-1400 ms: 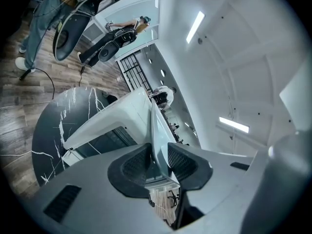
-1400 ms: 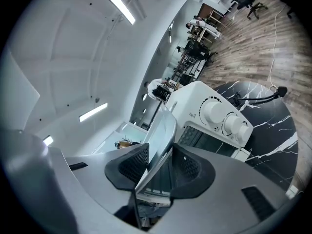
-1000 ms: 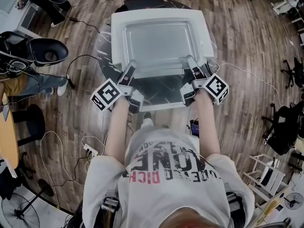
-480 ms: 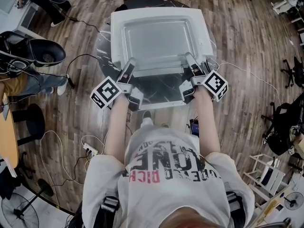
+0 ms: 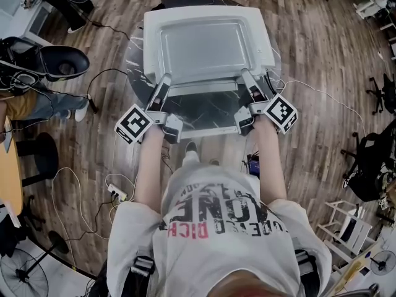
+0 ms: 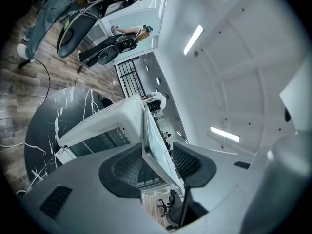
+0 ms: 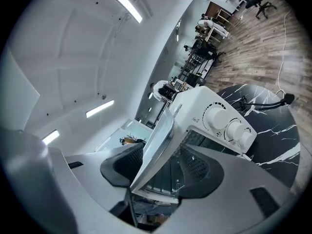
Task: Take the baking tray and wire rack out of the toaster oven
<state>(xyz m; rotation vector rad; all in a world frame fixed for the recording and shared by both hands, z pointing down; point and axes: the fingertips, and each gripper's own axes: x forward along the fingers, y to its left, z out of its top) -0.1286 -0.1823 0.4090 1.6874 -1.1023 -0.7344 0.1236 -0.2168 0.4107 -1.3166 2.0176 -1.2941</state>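
- A round black table (image 5: 132, 67) carries the white toaster oven (image 5: 151, 48).
- The baking tray (image 5: 207, 48) lies flat on the oven's top, with its near edge toward the person.
- Left gripper (image 5: 162, 84): jaws just opened and standing apart, with the tray's near-left rim between the pads, unclamped.
- Right gripper (image 5: 248, 79): the same at the near-right rim, pads spread.

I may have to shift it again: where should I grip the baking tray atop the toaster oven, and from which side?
Take the baking tray by its thin near rim, coming level from the door side of the toaster oven. That rim appears to jut forward edge-on, and sits between the jaws of the left gripper and right gripper, which have just been opening.
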